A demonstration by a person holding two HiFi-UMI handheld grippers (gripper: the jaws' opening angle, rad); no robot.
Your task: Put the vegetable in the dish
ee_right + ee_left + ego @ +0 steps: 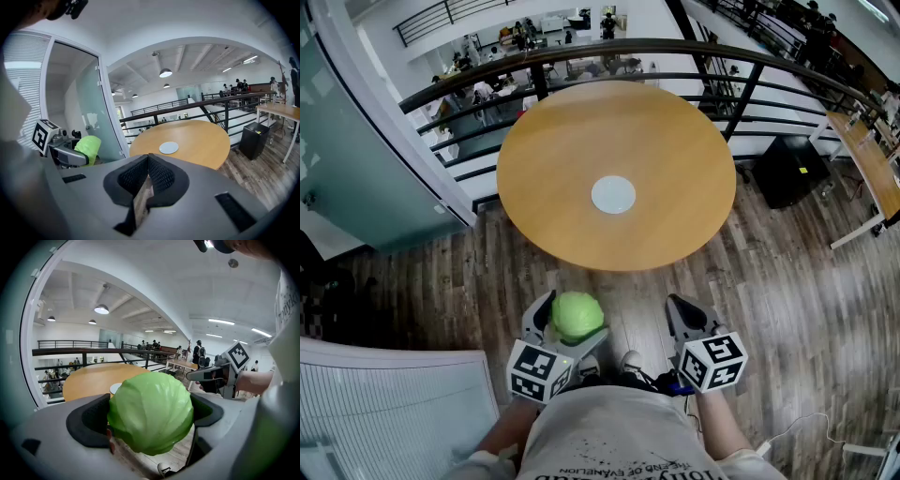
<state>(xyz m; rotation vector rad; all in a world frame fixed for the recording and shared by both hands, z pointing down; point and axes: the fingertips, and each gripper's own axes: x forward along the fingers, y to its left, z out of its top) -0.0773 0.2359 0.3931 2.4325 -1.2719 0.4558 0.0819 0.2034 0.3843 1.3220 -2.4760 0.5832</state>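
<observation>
A round light-green cabbage (577, 315) sits between the jaws of my left gripper (569, 319), which is shut on it, held low in front of the person's body over the wooden floor. In the left gripper view the cabbage (151, 412) fills the gap between both black pads. My right gripper (686, 314) hangs beside it to the right, shut with nothing in it; its pads (157, 176) meet at the tips. A small white dish (613, 194) lies near the middle of the round wooden table (572, 141) ahead. The dish (168, 147) also shows in the right gripper view.
A black metal railing (769, 70) curves behind the table, with a lower floor beyond it. A glass partition (356, 178) stands at the left. A black box (789, 169) and a second table (872, 164) are at the right. Wooden floor (769, 300) lies between me and the table.
</observation>
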